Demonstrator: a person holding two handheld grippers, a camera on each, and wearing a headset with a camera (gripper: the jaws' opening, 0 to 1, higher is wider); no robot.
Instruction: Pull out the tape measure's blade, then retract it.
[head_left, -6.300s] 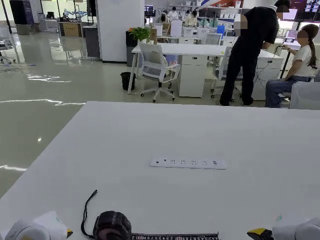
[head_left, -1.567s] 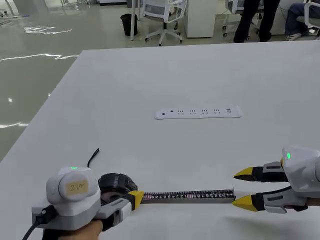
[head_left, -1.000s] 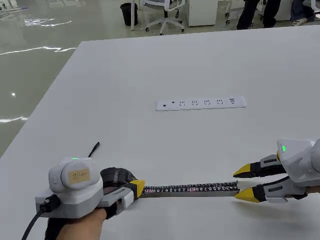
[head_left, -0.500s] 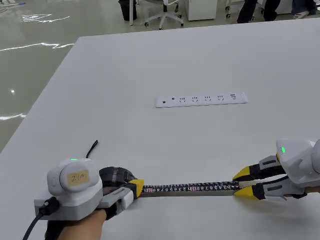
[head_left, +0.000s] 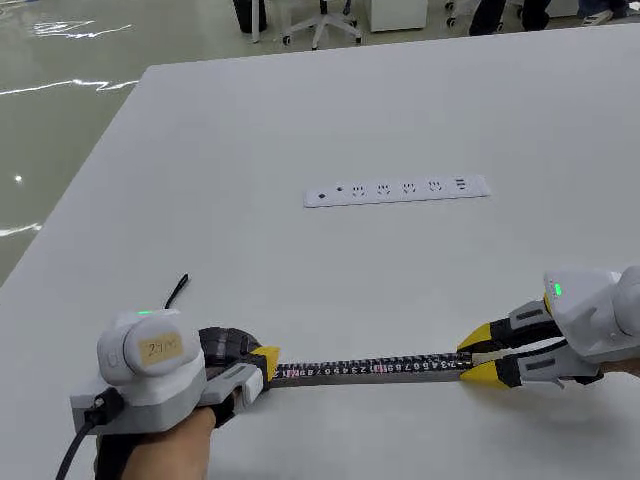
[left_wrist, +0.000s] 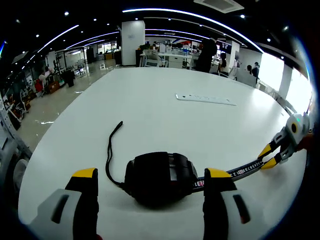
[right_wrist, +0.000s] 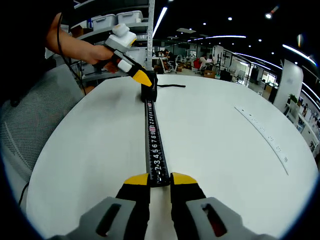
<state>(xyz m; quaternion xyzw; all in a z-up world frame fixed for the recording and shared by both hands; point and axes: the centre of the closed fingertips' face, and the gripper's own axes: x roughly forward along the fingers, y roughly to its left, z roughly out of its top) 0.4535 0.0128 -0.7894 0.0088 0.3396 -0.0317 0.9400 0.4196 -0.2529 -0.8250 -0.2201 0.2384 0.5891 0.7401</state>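
The right gripper (right_wrist: 160, 179) pinches the tip of the tape measure's blade (head_left: 370, 368) between nearly closed jaws, the blade lying extended flat across the white bench (head_left: 300, 120). The black case (head_left: 228, 345) sits between the wide-spread jaws of the left gripper (left_wrist: 151, 174), a gap showing on one side.

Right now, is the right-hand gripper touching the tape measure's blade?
Touching. In the right gripper view, the right gripper has its yellow jaws pinched on the end of the blade.

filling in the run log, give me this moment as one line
left hand-held gripper: open, jaws either side of tape measure case | right hand-held gripper: shut on blade end | blade: out, flat on table
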